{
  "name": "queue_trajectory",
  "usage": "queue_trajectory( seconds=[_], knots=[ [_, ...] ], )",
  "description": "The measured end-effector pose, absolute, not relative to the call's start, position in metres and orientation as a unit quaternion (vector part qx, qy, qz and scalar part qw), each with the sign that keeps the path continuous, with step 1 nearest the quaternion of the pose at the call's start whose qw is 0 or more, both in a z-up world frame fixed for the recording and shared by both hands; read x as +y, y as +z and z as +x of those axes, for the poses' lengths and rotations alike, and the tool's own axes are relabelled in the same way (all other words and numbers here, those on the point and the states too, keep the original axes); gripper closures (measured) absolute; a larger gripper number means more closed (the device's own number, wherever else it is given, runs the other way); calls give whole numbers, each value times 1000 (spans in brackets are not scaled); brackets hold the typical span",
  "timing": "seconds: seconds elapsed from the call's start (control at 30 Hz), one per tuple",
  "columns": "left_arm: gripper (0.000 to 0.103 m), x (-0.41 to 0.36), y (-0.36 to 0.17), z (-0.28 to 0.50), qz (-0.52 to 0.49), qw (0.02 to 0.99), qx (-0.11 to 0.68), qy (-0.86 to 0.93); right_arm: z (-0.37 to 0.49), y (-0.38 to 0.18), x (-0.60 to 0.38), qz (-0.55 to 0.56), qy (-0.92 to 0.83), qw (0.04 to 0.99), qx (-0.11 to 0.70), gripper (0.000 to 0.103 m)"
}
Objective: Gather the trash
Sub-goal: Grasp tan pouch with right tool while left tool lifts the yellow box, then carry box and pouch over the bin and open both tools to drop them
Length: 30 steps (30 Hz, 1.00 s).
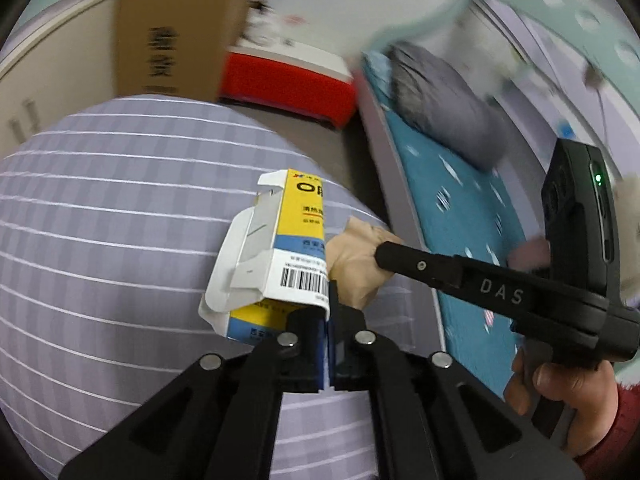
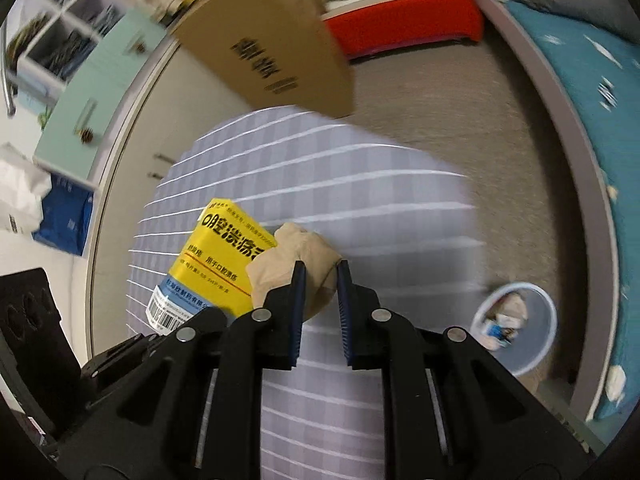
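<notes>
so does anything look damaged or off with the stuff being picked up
The yellow box in the left gripper is torn open, its white end flaps splayed out. The tan paper between the right gripper's fingers is crumpled into a wad. Both suit trash; the bin already holds scraps.

Right gripper (image 2: 320, 280) jaws clamp crumpled brown paper (image 2: 316, 256) beside yellow box (image 2: 216, 256).

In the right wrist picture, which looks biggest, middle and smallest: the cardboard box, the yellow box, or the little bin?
1. Cardboard box, biggest, though farther away.
2. Yellow medicine box, middle.
3. Trash bin, smallest, though it sits farther off on the floor, so its real size is unsure.
</notes>
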<state>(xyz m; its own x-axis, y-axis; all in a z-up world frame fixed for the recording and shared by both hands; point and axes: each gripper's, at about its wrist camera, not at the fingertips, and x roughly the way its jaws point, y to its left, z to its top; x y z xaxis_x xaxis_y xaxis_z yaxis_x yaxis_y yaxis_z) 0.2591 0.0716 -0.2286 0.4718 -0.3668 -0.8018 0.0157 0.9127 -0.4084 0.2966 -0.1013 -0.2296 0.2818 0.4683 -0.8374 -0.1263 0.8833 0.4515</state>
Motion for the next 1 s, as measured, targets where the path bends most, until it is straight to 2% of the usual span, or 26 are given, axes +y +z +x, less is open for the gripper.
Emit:
queue_trajectory(
  seconds=[0.2,0.4,0.67,1.0],
  knots=[
    [102,-68,-254,247,-140,809,545,-172,260,-247,-237,166,124,786,583,87],
    [102,-171,-310,232,-125,738,637,-183,217,-276,-338,156,76,773,610,87],
    [102,-240,-342,240,-78,704,682,-181,183,-312,-398,183,47,748,636,87],
    [100,-274,-352,259,-42,684,704,-184,182,-319,-426,206,27,745,634,87]
  ],
)
